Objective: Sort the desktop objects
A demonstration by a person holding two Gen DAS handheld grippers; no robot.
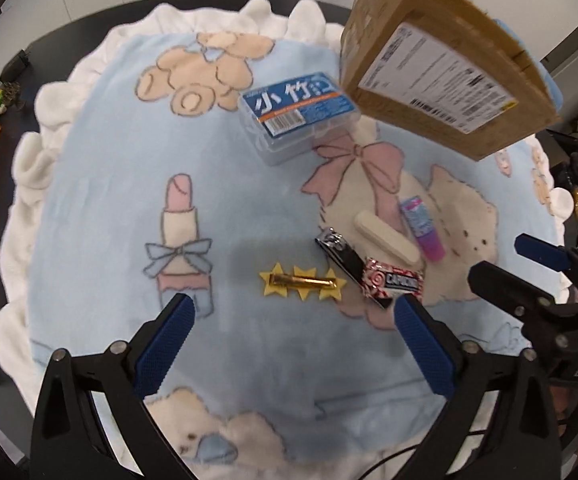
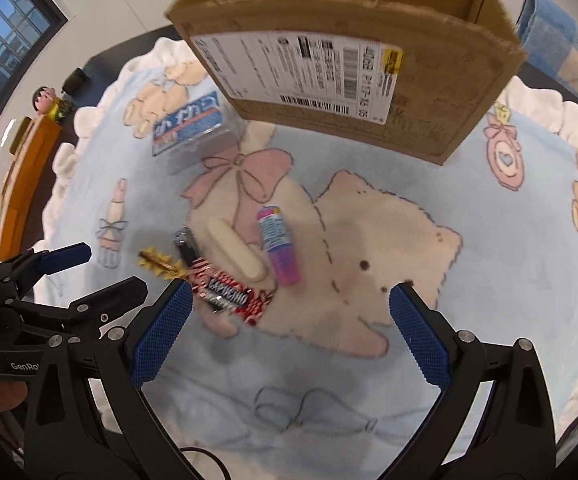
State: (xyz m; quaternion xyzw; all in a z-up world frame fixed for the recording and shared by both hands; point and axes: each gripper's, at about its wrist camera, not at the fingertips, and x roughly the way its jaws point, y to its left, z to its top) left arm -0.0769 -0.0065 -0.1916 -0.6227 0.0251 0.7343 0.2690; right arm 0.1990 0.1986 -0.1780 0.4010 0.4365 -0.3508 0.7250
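A fleecy blue blanket with white ruffled edges and printed bears and bows covers the table. Near its middle lies a tight cluster: a star hair clip with a shiny gold bar running left to right, a glossy black nail clipper set diagonally, a crinkly red-and-white candy wrapper touching the clipper's end, a smooth white oblong eraser, and a pink-and-purple tube just beside it, both with their long axes slanting toward the cardboard box. A clear plastic case sits at the far edge, its corner hidden behind the box. The left gripper and right gripper both hover spread wide, holding nothing. The right view is blurred; the box's inside cannot be seen.
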